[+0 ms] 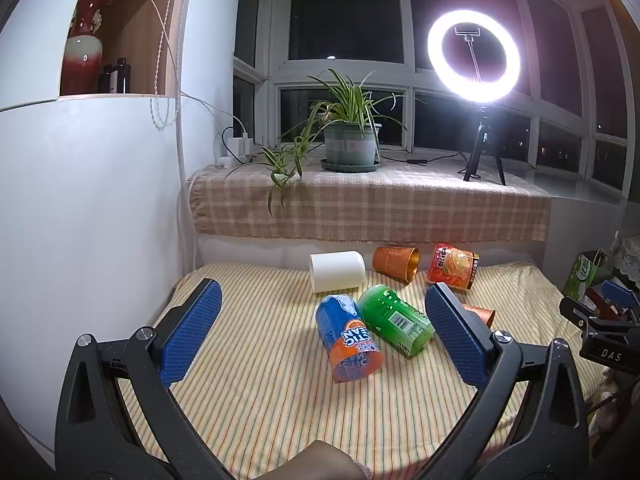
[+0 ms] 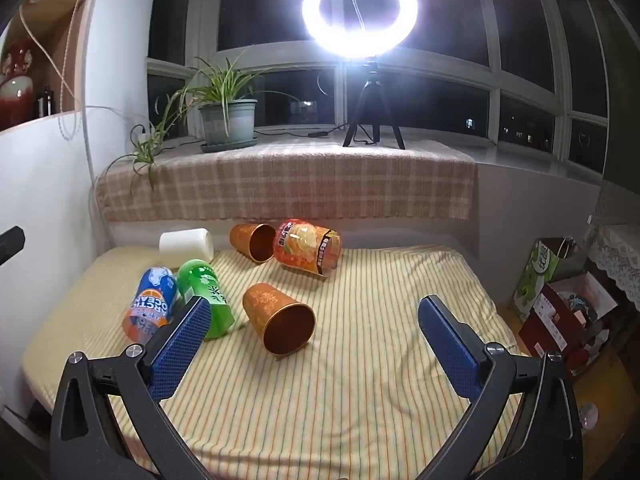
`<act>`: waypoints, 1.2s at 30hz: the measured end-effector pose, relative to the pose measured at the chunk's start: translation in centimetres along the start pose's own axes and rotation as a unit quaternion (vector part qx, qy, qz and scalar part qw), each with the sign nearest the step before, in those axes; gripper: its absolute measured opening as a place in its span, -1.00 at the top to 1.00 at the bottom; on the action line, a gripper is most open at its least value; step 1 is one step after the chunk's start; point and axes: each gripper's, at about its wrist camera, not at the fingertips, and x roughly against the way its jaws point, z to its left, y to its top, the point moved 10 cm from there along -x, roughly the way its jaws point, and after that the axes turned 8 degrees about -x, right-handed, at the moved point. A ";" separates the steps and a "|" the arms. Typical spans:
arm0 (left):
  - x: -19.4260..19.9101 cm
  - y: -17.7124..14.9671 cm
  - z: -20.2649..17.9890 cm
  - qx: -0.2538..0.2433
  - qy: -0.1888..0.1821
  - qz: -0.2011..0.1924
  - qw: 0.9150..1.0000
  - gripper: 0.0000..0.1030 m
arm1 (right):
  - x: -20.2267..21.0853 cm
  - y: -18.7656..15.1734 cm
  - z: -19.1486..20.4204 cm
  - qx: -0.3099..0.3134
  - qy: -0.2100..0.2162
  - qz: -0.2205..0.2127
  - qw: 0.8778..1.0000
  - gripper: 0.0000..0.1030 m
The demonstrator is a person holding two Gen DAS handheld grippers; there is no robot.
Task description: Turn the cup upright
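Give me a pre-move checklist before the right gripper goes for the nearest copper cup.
1. Right gripper open: ok, jaws wide, nothing held.
2. Left gripper out of the way: ok, open, empty, over the blue cup.
3. Copper cup lies on its side, mouth toward camera: ok.
4. Space around it: ok, green cup lies apart from it.
5. Striped cloth flat under it: ok.
6. Cup empty: cannot tell, inside dark.

Your left gripper (image 1: 324, 320) and right gripper (image 2: 314, 320): black angular frames, silver screws, blue textured finger pads (image 1: 192, 332).
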 end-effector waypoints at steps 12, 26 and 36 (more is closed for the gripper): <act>-0.1 0.1 0.0 0.002 0.006 -0.003 1.000 -1.00 | -0.2 -0.2 0.1 0.001 0.002 0.002 1.000 -0.99; -0.1 0.1 0.1 0.003 0.006 -0.002 1.000 -1.00 | -0.1 0.0 0.0 0.002 0.001 0.001 1.000 -0.99; -0.1 0.1 0.0 0.002 0.007 -0.002 1.000 -1.00 | -0.1 0.0 0.0 0.003 0.000 0.001 1.000 -0.99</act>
